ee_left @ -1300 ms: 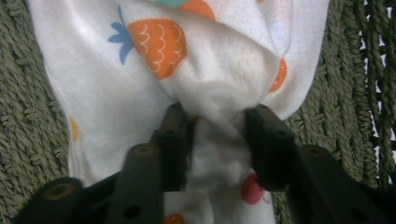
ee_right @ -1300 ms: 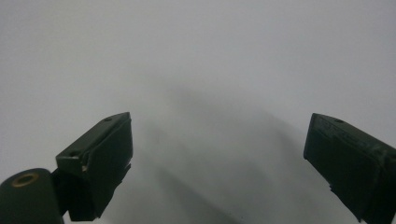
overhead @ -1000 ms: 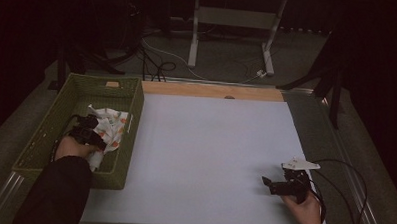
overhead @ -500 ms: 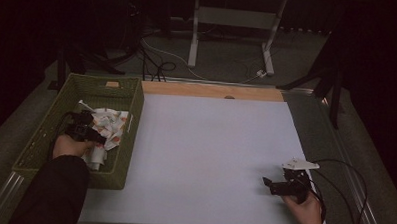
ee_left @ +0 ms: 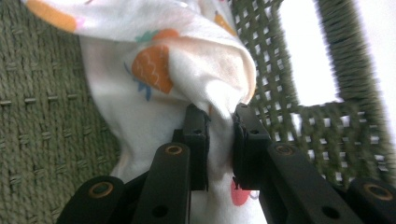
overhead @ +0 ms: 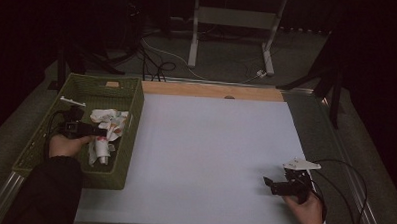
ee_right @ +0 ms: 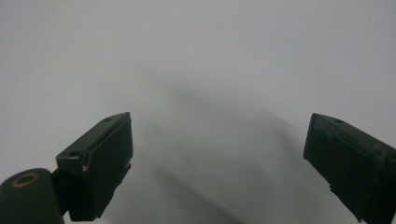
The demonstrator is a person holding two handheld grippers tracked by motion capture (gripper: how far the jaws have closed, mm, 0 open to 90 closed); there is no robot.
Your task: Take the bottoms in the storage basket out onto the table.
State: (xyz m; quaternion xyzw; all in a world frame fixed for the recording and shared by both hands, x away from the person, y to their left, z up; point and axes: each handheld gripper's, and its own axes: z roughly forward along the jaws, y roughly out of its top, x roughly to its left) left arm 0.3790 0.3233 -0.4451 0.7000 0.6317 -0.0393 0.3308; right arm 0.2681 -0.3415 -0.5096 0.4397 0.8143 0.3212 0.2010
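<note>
A green woven basket [overhead: 127, 154] stands at nine o'clock on the white table [overhead: 210, 157], holding a crumpled white cloth [overhead: 105, 134] printed with orange carrots and red spots. The cloth's long axis runs from twelve to six o'clock. The left gripper [ee_left: 219, 135] clamps a fold of the cloth inside the basket. The right gripper [ee_right: 217, 154], at five o'clock, is spread wide, holding nothing.

- We can read no text, label, brand or number anywhere.
- The cloth [ee_left: 159, 70] carries printed carrots, perhaps strawberries too, but no lettering.
</note>
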